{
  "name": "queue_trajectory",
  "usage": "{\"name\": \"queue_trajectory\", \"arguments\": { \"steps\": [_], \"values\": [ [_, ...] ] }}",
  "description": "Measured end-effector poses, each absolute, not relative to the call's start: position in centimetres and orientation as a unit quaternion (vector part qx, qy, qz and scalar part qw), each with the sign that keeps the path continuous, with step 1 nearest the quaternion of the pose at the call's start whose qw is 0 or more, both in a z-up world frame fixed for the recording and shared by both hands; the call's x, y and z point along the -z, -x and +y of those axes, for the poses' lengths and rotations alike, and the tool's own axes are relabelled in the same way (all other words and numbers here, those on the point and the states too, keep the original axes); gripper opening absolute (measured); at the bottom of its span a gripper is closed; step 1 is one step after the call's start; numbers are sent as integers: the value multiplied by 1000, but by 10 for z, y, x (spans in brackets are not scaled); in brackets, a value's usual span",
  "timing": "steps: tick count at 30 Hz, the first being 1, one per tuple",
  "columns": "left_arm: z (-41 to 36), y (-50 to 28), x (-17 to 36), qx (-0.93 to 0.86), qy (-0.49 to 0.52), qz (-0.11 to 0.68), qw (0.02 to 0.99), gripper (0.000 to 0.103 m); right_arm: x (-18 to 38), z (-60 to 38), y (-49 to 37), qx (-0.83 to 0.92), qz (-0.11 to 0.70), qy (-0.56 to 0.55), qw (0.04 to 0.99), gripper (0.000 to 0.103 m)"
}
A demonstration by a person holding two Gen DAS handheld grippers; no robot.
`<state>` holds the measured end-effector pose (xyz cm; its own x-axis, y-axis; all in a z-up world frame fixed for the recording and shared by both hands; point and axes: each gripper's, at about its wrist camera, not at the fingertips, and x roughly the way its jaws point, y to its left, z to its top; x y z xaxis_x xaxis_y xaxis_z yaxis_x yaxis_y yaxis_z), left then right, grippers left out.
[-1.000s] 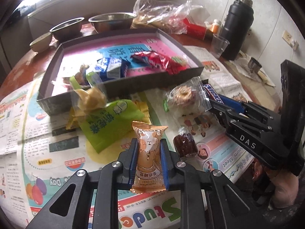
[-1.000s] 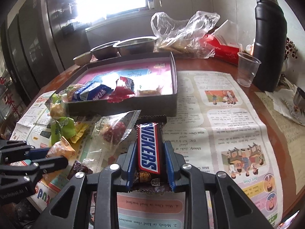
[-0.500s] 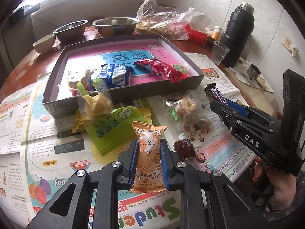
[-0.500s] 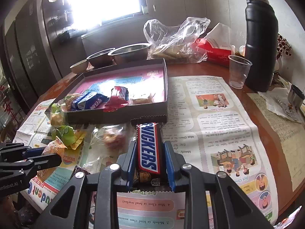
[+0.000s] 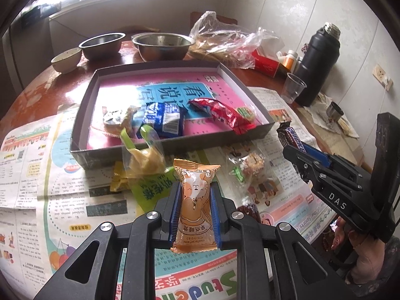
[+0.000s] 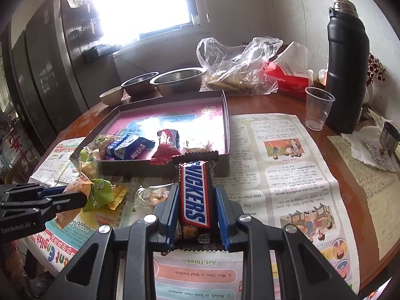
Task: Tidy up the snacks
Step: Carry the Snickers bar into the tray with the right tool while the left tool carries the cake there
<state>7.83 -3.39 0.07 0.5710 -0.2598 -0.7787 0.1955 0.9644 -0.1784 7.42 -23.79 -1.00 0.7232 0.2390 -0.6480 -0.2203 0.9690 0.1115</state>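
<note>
Left gripper (image 5: 193,208): pinching an orange pouch (image 5: 195,201) upright between its blue pads, hovering above the newspaper (image 5: 30,200) in front of the box (image 5: 85,115).

Right gripper (image 6: 197,215): clamping a Snickers bar (image 6: 194,195) lengthwise, its far end pointing toward the box's near wall.

Box: sitting open on the table; a blue packet (image 5: 163,120), a red packet (image 5: 222,113) and a crinkled cookie pack (image 5: 116,120) are already lying inside.

Progress: looking under way but unfinished. A few snacks are boxed, two are being carried, neither is over the box yet.

Left to do: a green pouch (image 5: 152,187), a clear bag of yellow pieces (image 5: 143,160), a clear-wrapped cake (image 5: 250,167) and a small dark sweet (image 5: 250,210) are waiting on the newspaper.

Left view only: showing the whole box floor, the dark sweet, and the right gripper from the side with the bar sticking out.

Right view only: showing the bar's label, the fridge (image 6: 50,75) by the window, and the left gripper from the side; glare is hiding part of the box floor, so a pale item there may be another snack.
</note>
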Motion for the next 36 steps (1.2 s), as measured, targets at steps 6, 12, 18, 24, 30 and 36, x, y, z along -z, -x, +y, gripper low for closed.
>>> {"name": "queue_trajectory", "arguments": {
  "steps": [6,12,18,24,30,36],
  "values": [
    [-27,-87,-9,125,44,439,889,22,5,-234,-79,-126,350,-12,928,29],
    [-25,-97,-15,123,49,436,890,22,0,-232,-87,-129,349,-11,928,29],
    [-30,-108,-21,125,47,434,891,22,-3,-232,-95,-131,349,-11,928,28],
    [-36,-124,-23,126,45,438,889,22,-7,-231,-105,-133,348,-11,928,28],
    [-44,-142,-23,130,42,442,886,22,-9,-232,-118,-134,350,-13,927,28],
    [-54,-160,-19,136,39,450,882,22,-8,-231,-133,-136,355,-12,925,28]
  ]
}}
